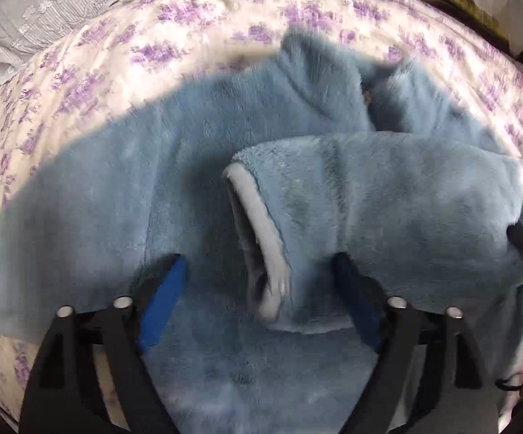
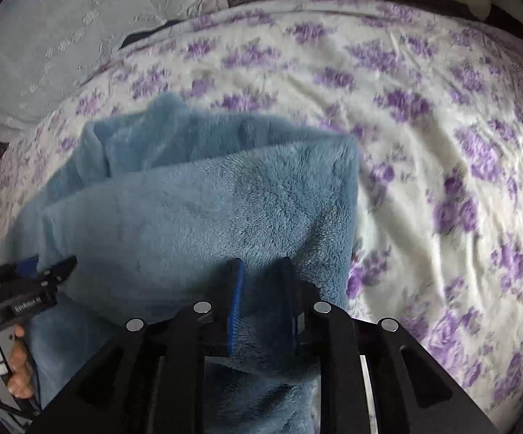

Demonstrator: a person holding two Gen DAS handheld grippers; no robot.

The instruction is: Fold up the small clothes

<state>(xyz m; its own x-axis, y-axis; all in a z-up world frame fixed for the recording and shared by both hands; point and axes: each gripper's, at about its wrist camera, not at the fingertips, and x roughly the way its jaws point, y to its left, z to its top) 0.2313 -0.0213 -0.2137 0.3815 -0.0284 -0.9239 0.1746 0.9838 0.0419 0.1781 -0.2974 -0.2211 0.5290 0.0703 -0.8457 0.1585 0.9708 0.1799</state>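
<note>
Left gripper (image 1: 257,267) wide above fluffy light-blue fleece garment (image 1: 152,188); only right view shows right gripper (image 2: 261,271) pinching its fold.

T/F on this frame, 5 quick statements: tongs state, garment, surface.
1. The left tongs are open over the blue fleece garment. True.
2. The right tongs are wide open and hold nothing. False: they are shut on a fold of the garment.
3. The garment lies on a bare wooden table. False: it lies on a bedspread with purple flowers.
4. A sleeve cuff with a pale lining lies between the left fingers. True.
5. The garment is red. False: it is light blue.
</note>
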